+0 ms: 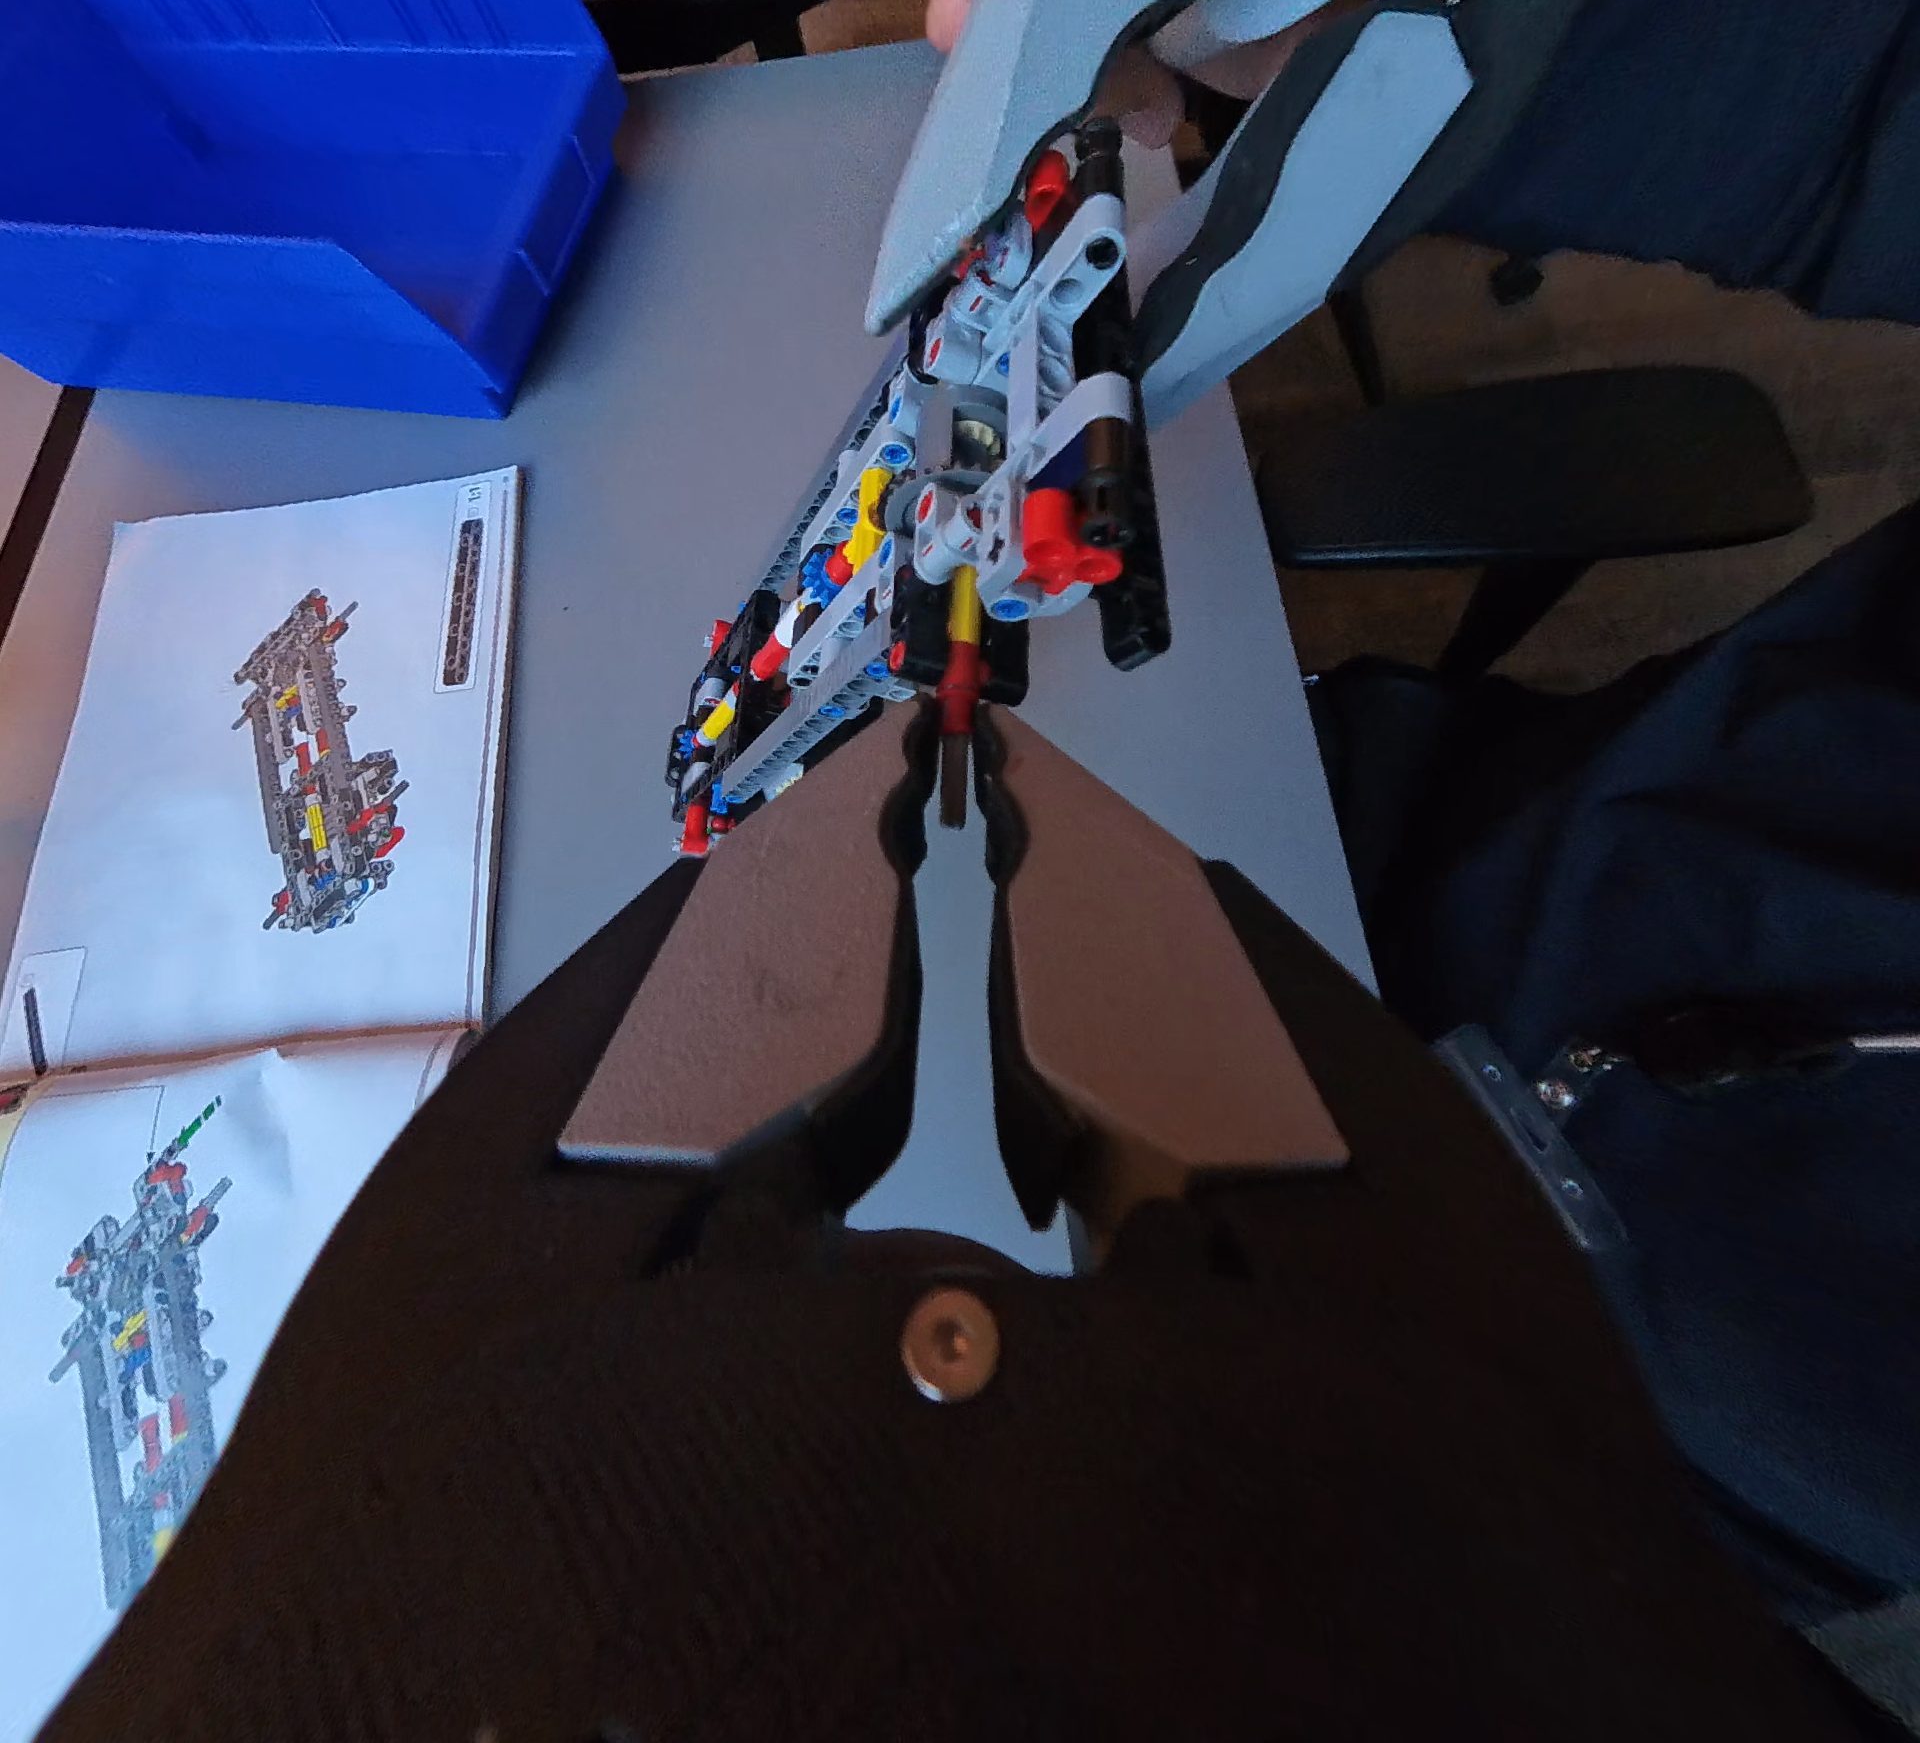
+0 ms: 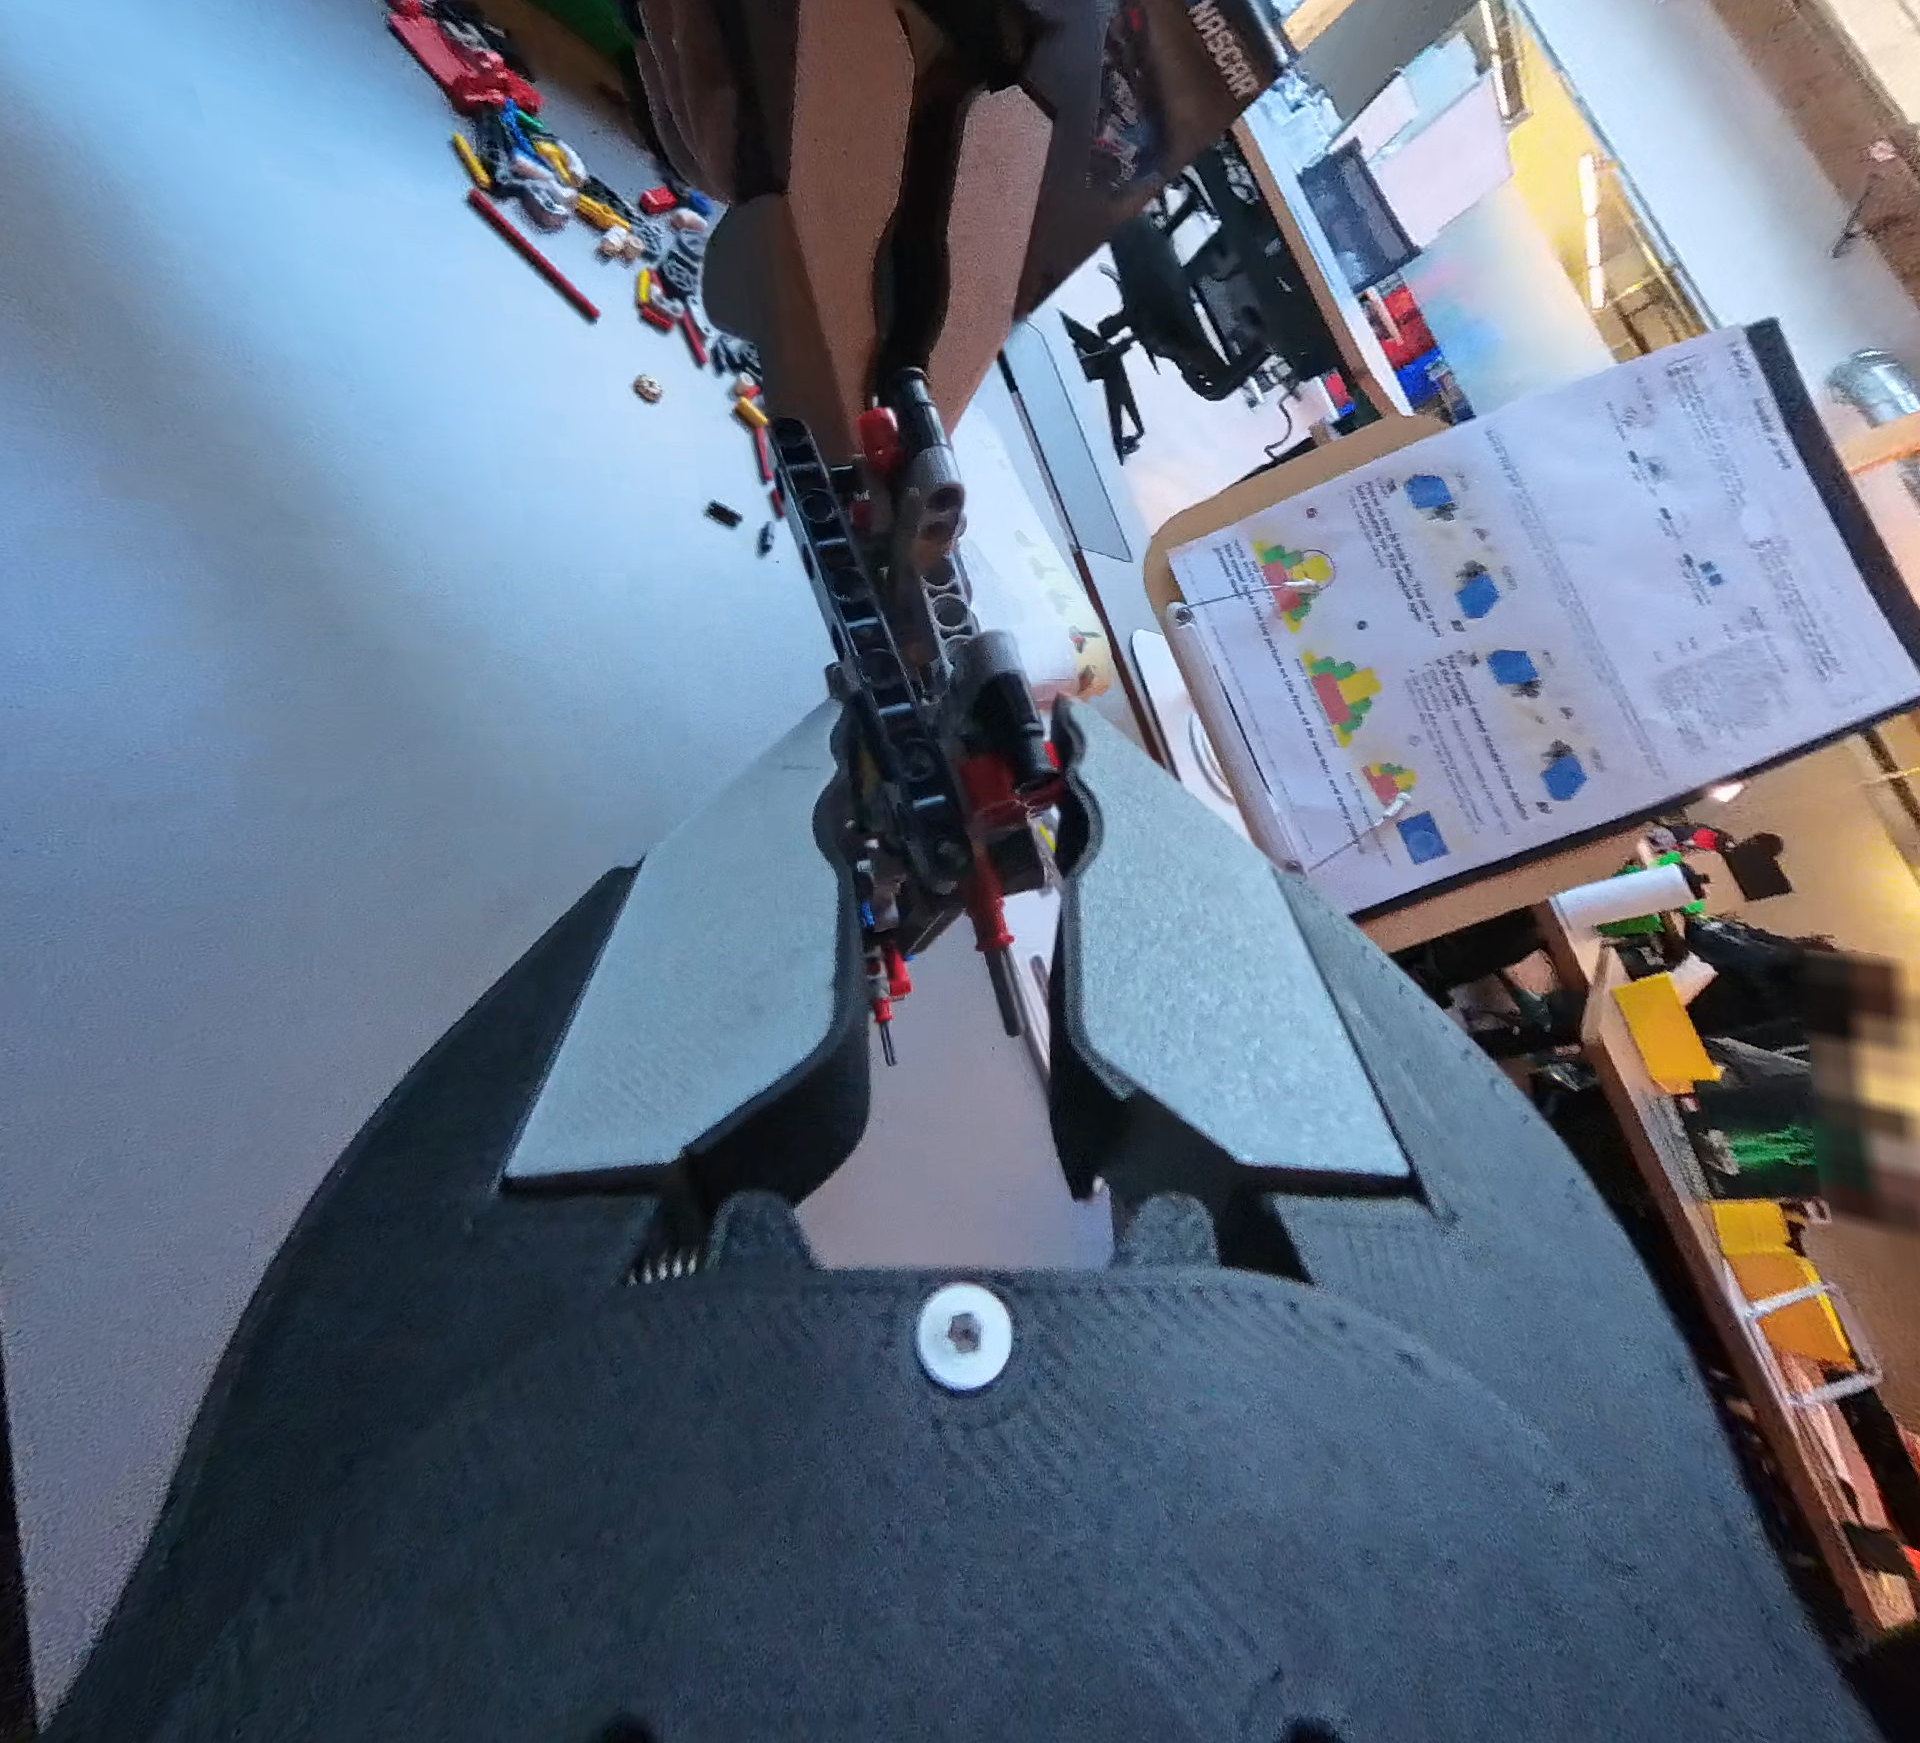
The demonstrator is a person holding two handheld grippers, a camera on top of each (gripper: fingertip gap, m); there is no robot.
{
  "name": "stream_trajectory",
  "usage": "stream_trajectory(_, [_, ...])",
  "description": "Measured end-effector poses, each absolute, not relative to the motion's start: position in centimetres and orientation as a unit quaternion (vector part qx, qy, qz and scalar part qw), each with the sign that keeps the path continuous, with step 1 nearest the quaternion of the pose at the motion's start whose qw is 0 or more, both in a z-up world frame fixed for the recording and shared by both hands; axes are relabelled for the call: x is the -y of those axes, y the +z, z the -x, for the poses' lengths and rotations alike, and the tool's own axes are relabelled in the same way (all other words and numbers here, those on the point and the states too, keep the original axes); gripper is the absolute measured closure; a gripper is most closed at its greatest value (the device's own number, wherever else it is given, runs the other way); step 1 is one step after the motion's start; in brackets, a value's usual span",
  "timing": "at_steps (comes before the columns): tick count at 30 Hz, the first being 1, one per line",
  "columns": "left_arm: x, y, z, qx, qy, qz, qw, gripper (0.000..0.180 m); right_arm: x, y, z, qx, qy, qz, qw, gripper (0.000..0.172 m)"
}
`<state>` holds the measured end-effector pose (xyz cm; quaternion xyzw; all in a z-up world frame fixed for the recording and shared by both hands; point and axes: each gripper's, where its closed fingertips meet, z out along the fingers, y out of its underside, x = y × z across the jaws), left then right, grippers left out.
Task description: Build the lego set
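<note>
Glossy plastic brick model (image 1: 935, 530), matt smooth grey table (image 1: 665, 259), paper booklet (image 1: 291, 758) (satin pages), shiny blue plastic bin (image 1: 291, 135)

Two grippers: the left gripper (image 1: 953, 758), low in the frame's middle, clamped on one dark axle (image 1: 952, 784); the right gripper (image 2: 951, 800), in the right wrist view's centre, closed around the far end of one toy-brick model (image 1: 914, 540). One blue bin (image 1: 291, 155) at upper left of the left wrist view. One open instruction booklet (image 1: 260, 758) at left, two pages showing. One grey bench (image 1: 665, 259) beneath. One scatter of loose toy-brick pieces (image 2: 582, 207) at upper left of the right wrist view, too many and too small to count. One printed sheet on a board (image 2: 1538, 613) at right. One black chair (image 1: 1538, 457) at right of the left wrist view.
</note>
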<state>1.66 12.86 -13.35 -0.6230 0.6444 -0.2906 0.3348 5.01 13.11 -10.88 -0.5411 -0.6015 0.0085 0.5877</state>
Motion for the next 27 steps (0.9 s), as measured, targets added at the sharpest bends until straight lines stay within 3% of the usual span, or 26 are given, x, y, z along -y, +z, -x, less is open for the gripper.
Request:
stream_trajectory(3, [-12.6,-12.8,-1.0,-0.636,-0.293,0.611,0.370,0.169,-13.0,-10.9,-4.8,0.604,0.020,0.541,0.584,0.140])
stream_trajectory(5, [-12.1,-12.2,-0.3,-0.642,-0.265,0.592,0.410,0.129,-13.3,-10.8,-5.0,0.596,0.022,0.552,0.583,0.140])
stream_trajectory(7, [-11.9,-11.3,-0.1,-0.648,-0.209,0.563,0.469,0.114,-13.3,-10.9,-4.8,0.597,0.023,0.553,0.581,0.140])
stream_trajectory(12, [-12.0,-11.1,-1.3,-0.677,-0.126,0.526,0.499,0.122,-13.3,-10.8,-3.6,0.606,0.019,0.549,0.575,0.142])
stream_trajectory(16, [-12.0,-10.6,-1.3,-0.688,-0.130,0.514,0.495,0.148,-13.2,-11.0,-3.1,0.618,0.013,0.544,0.567,0.143])
stream_trajectory(23, [-12.5,-11.4,-1.2,-0.722,-0.031,0.463,0.512,0.154,-13.5,-12.0,-3.2,0.621,0.014,0.551,0.557,0.143])
stream_trajectory(27, [-11.7,-11.7,-1.3,-0.739,-0.055,0.464,0.485,0.155,-12.7,-12.4,-3.3,0.635,0.020,0.542,0.550,0.144])
